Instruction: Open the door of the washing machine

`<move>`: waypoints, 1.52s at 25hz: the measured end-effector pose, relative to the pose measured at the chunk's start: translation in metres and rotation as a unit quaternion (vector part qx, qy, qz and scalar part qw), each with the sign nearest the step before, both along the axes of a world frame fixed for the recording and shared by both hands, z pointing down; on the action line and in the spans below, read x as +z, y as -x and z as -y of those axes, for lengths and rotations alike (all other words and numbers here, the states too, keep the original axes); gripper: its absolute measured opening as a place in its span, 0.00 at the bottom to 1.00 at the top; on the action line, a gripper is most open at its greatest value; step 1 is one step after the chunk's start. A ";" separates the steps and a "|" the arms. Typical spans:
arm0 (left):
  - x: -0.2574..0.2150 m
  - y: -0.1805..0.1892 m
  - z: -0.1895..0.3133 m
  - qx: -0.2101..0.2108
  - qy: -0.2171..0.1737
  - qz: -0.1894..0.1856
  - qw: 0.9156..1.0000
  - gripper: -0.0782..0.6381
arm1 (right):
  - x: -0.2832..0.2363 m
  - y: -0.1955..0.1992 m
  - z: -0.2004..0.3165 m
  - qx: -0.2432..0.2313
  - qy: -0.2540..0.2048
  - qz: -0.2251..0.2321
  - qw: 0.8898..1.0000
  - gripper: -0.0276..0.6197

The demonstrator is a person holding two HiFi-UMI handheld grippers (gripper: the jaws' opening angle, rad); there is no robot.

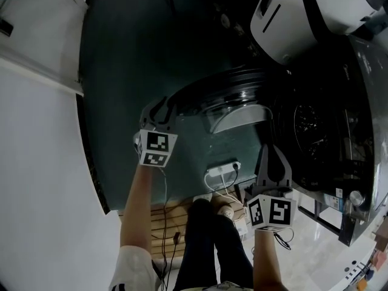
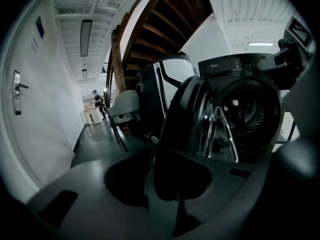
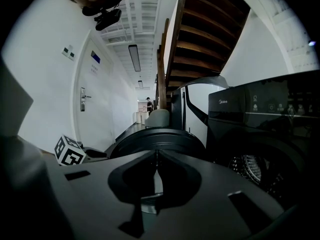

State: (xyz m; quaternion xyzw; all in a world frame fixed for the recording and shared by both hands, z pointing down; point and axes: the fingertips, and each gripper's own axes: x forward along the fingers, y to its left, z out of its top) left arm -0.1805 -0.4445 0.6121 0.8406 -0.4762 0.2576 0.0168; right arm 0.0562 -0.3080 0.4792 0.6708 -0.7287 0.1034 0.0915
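Door (image 1: pixel 225 91) swung wide from washer (image 1: pixel 330 132), standing edge-on to the drum, left gripper (image 1: pixel 159 110) clamped on door rim, right gripper (image 1: pixel 271 152) jaws together, empty, near washer front.

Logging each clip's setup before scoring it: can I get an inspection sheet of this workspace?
Surface: dark floor.
Job's things: washing machine; its round door is swung out, drum exposed.
Clutter: wooden board by the person's feet; white appliance beside the machine.
Grippers: left hand-held gripper clamped on the door's rim; right hand-held gripper shut, holding nothing.
Cables: power strip with white cables on the floor; thin cable hanging by the left arm.
Surroundings: staircase overhead, chair, corridor with a distant person.
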 end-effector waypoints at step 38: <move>-0.388 0.006 -0.178 -0.149 -0.133 -0.148 0.969 0.11 | -0.270 0.028 -0.075 -0.066 -0.140 0.010 0.988 0.08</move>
